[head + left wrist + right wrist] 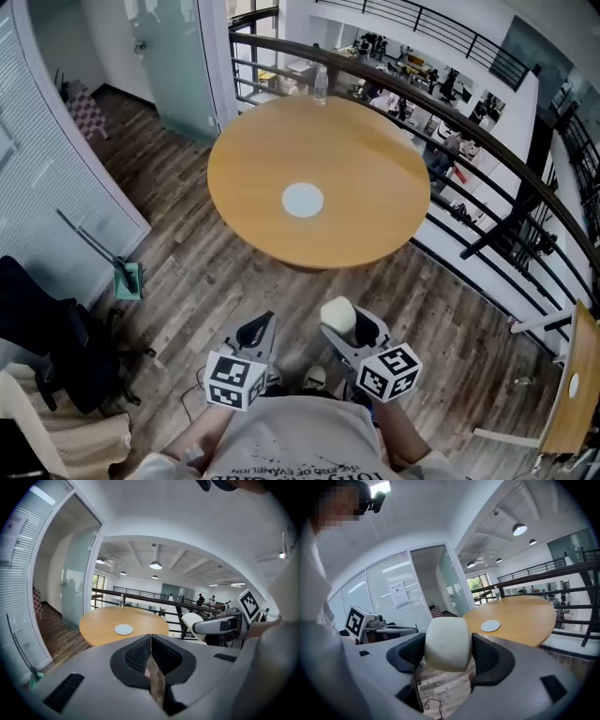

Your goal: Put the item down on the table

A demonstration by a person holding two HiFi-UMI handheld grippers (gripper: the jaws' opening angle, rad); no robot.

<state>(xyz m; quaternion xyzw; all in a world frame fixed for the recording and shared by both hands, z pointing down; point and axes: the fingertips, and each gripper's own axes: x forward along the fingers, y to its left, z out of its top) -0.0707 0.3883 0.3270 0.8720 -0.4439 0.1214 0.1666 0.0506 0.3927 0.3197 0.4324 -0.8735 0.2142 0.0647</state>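
My right gripper (339, 323) is shut on a cream rounded item (337, 315), held over the wooden floor short of the round wooden table (375, 187). In the right gripper view the cream item (447, 643) fills the gap between the black pads, with the table (529, 613) and a white disc (490, 626) beyond. My left gripper (255, 330) hangs beside it, shut and holding nothing; in the left gripper view its pads (140, 656) meet, and the right gripper with the cream item (191, 620) shows at the right.
A white disc (303, 200) lies near the table's middle, and a bottle (321, 84) stands at its far edge. A dark railing (487, 159) curves behind the table. A glass partition (178, 56) and blinds (37, 178) stand at the left, with a dark chair (47, 337).
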